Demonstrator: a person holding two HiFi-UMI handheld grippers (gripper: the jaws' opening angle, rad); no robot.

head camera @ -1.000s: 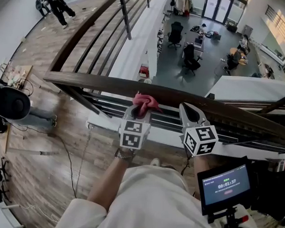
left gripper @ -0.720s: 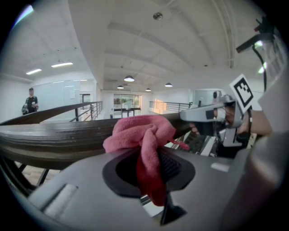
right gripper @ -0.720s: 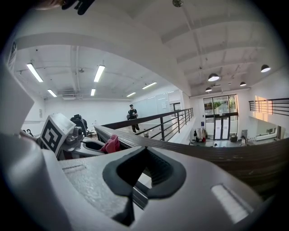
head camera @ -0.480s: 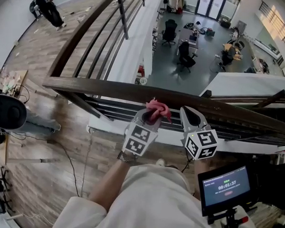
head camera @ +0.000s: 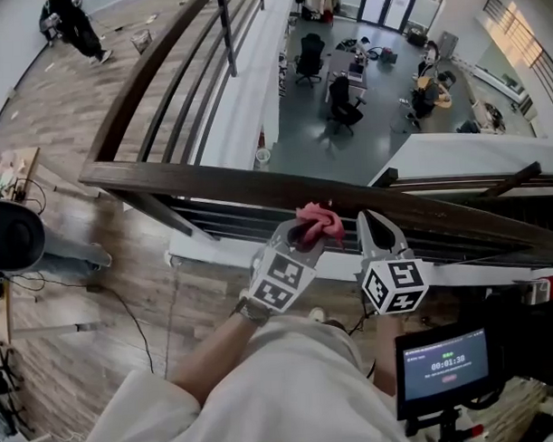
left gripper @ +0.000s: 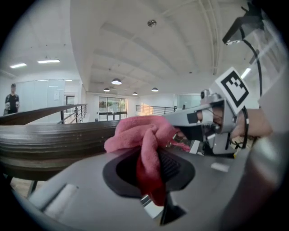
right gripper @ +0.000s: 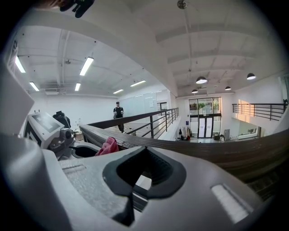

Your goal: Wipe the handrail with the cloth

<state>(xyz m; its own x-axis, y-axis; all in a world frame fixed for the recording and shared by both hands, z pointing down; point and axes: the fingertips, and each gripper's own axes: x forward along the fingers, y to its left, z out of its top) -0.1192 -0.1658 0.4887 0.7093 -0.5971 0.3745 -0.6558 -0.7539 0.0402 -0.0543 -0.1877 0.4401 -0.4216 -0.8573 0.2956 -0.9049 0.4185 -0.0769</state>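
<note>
A dark wooden handrail (head camera: 194, 180) crosses the head view from left to right, above metal bars. A crumpled pink cloth (head camera: 320, 221) rests against its near side. My left gripper (head camera: 301, 235) is shut on the cloth, which bulges out between its black pads. In the left gripper view the cloth (left gripper: 140, 135) hangs in my left gripper (left gripper: 151, 169), just beside the handrail (left gripper: 49, 137). My right gripper (head camera: 378, 228) hovers close to the right of the cloth, shut and holding nothing. The right gripper view shows my right gripper (right gripper: 137, 178) before the handrail (right gripper: 203, 149), with the cloth (right gripper: 107, 146) at its left.
Beyond the rail is a drop to a lower floor with office chairs (head camera: 331, 96). A person (head camera: 70, 19) stands far back left on the wooden floor. A black round device (head camera: 10, 234) and cables lie at left. A small screen (head camera: 442, 368) sits at lower right.
My left gripper has slid the cloth rightward along the handrail, closer to my right gripper. The right gripper has barely moved.
</note>
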